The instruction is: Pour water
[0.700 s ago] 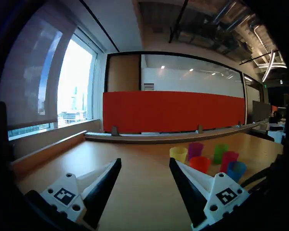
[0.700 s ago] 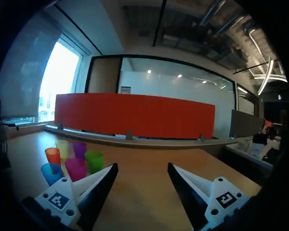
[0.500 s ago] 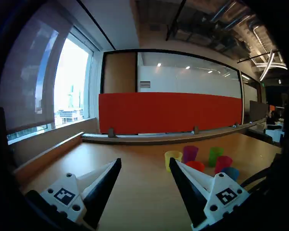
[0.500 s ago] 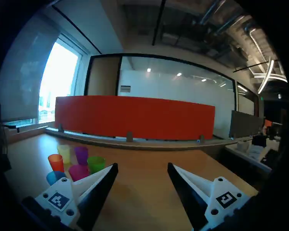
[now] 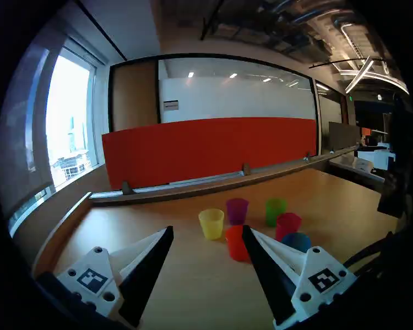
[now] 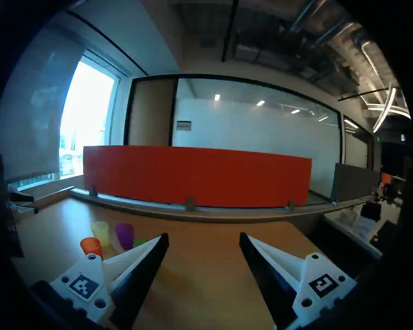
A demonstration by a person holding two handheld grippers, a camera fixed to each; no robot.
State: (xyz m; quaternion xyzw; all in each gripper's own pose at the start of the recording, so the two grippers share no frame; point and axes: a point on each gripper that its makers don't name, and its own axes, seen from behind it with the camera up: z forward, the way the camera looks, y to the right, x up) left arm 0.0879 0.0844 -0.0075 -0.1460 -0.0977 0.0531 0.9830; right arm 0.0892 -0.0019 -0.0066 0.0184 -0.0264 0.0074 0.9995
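Fingers (image 5: 147, 267) of left gripper (image 5: 206, 230) apart, nothing held. Right gripper (image 6: 202, 236) likewise spread and empty. On the wooden table (image 5: 179, 286), just ahead of the left gripper, a tight cluster: yellow plastic cup (image 5: 211, 224), orange plastic cup (image 5: 235, 245), purple plastic cup (image 5: 237, 210), green plastic cup (image 5: 274, 212), magenta plastic cup (image 5: 287, 224), blue plastic cup (image 5: 295, 241). Cannot tell which holds water. Risk: the cups look light and closely packed, so a finger reaching for one could topple a neighbour and spill.

the left gripper (image 5: 206, 230) has swung toward the cups (image 5: 237, 210), which now sit just ahead of its jaws, the orange cup (image 5: 235, 243) beside its right finger (image 5: 263, 264). the right gripper (image 6: 203, 236) has tipped up, so the cups sink behind its left finger (image 6: 140, 269).
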